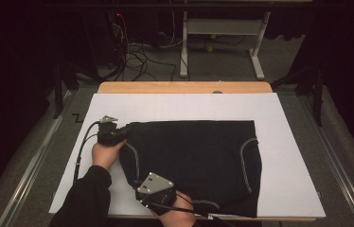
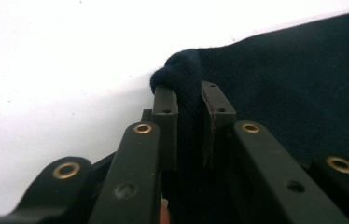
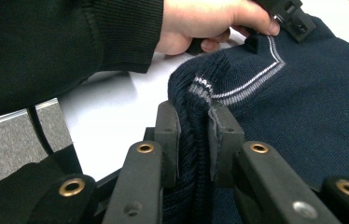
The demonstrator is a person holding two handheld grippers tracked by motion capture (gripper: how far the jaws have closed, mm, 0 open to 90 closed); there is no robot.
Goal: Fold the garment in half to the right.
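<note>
Evidently the work in hand is folding or straightening a dark navy sweater [image 1: 194,161] with pale trim lines, which lies spread across the middle of the white-covered counter [image 1: 284,109], its bulk reaching toward the near edge and the right side; the left gripper [image 1: 118,134] sits at the garment's left far corner, and the right gripper [image 1: 158,191] at its left near corner, close to the counter's near edge. Both jaws are nearly closed, each pinching a bunched fold of knit: the left gripper [image 2: 189,100] clamps a rounded hump of plain fabric [image 2: 182,70], the right gripper [image 3: 193,123] a ribbed edge beside a grey stripe [image 3: 252,79]. Judging by this, the two grips are taken on one side of the garment so that side can be lifted and carried over as a single straight edge; holding corners rather than the middle keeps the cloth from sagging. From above one reads the whole layout and the sleeved forearm [image 1: 87,198], though the pinches themselves are hidden under the tools; the gripper views supply exactly that detail, and the right gripper view also catches the left hand [image 3: 205,23] farther along the same edge.
</note>
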